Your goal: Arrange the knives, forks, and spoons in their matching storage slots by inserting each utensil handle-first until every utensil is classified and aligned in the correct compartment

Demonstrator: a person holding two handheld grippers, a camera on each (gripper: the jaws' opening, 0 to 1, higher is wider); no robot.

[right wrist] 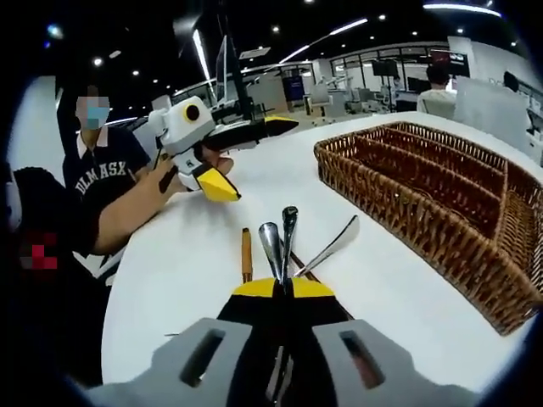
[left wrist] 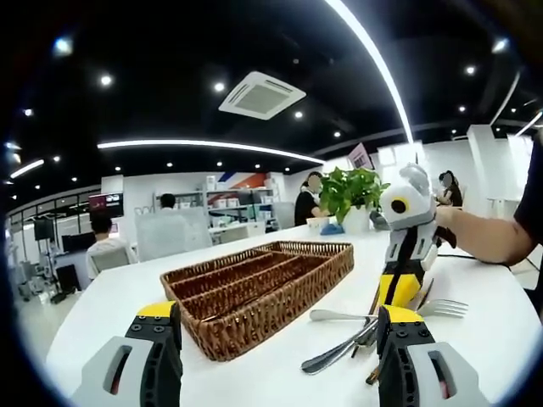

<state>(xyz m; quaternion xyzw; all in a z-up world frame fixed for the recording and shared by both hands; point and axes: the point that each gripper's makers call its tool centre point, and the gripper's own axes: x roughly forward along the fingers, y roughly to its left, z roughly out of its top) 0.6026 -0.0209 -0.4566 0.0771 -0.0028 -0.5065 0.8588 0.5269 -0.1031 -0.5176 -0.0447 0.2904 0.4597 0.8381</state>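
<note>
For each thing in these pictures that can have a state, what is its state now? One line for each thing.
Wicker tray: upright on the table, slots show no utensils.
Utensils: lying loose in a pile on the table, outside the tray.
Left gripper: open, holds nothing, held above the table.
Right gripper: jaws together over the utensil pile; whether they pinch one cannot be told.

This is an open-plan office. A dark ceiling carries long light strips, spotlights and an air-conditioning vent. People sit at desks with monitors, shelves line the far wall, and a potted plant stands on the wide white table.
</note>
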